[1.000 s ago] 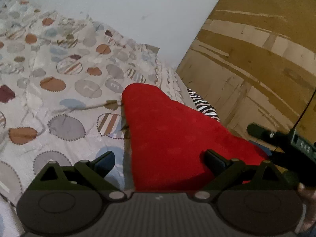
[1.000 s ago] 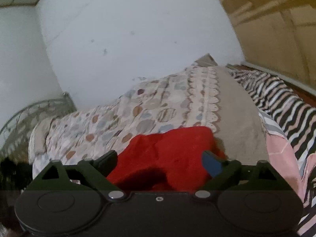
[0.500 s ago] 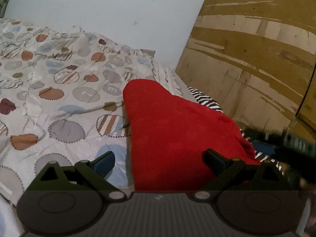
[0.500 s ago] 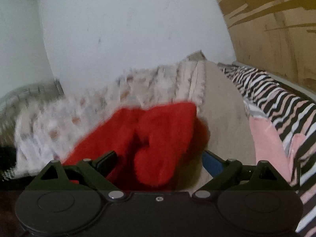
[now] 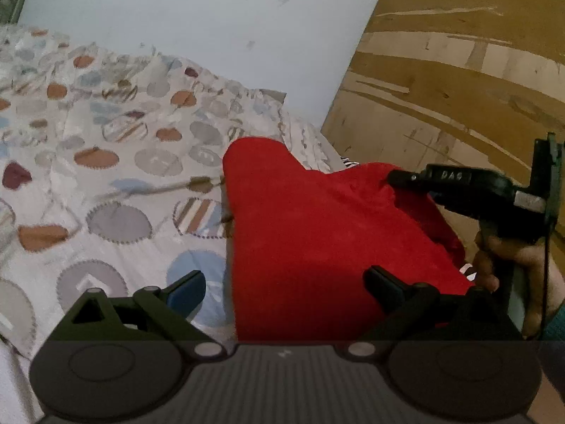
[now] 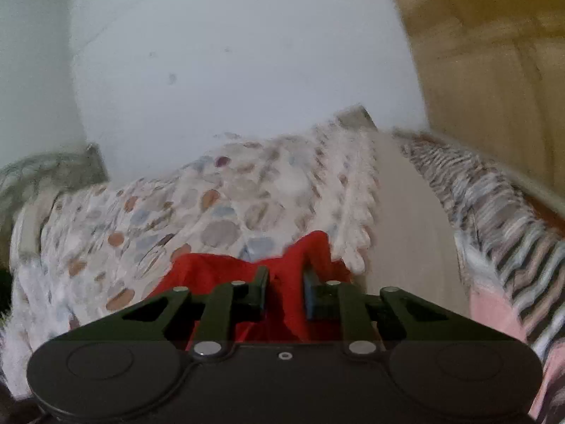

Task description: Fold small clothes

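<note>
The right hand-held gripper [image 6: 284, 291], its jaws having just been closing, pinches a raised fold of the red garment [image 5: 317, 233]. The left hand-held gripper [image 5: 286, 282] gapes wide and empty over the near hem. The garment lies on the patterned bedspread [image 5: 106, 176], long axis running away.

Open patterned bedspread [image 5: 116, 176] left of garment [image 5: 317, 247]

Home bedroom: bed under patterned quilt [image 5: 116, 162], zebra-striped bedding [image 6: 501, 212], plain white wall [image 5: 197, 10], plywood panel [image 5: 459, 81].
</note>
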`<state>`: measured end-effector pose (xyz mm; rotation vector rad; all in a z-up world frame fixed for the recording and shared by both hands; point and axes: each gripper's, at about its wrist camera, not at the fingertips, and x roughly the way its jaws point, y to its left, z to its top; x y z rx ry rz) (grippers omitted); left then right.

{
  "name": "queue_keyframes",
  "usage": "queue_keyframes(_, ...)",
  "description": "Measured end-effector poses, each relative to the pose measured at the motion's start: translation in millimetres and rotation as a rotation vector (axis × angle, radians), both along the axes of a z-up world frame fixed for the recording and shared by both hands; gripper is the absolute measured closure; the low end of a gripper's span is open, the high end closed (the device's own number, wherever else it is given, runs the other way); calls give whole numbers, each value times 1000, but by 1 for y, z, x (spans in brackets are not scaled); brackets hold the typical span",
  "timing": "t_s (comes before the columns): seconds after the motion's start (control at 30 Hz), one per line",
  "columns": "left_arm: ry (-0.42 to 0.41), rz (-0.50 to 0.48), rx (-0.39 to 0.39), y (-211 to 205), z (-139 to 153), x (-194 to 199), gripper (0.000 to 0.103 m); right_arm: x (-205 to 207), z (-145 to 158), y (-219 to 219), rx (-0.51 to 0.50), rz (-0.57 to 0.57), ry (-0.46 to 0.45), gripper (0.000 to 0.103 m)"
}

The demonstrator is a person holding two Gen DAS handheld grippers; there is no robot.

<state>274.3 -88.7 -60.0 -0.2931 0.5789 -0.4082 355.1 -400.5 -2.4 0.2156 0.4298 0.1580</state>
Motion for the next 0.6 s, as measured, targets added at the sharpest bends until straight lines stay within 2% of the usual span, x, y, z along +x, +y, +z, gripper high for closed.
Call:
queue_keyframes(0.1,17,-3,-25,1,-4,2,4,7,-6,4,-112,-30,28,82)
queue_keyframes(0.13,15,-4,-23,0,-4,1,4,10,-11,0,-117,-47,48,82)
queue_keyframes(0.2,8,-6,-13,-2,-5,-1,4,14,-24,-15,-74,-88,86,82)
queue_keyframes(0.33,4,-10,-10,-3,-5,-2,4,10,-37,-33,21,-118,106,79)
queue_keyframes(0.4,8,-7,-17,-3,-5,-1,4,3,-33,-33,28,-137,96,64)
queue_keyframes(0.43,13,-7,-22,-2,-6,-1,4,-3,-28,-32,37,-142,83,62)
queue_keyframes(0.5,16,-8,-25,-1,-6,0,4,-15,-21,-29,76,-124,64,37)
queue_keyframes(0.6,22,-7,-31,0,-6,1,3,-35,-14,-15,86,-68,41,25)
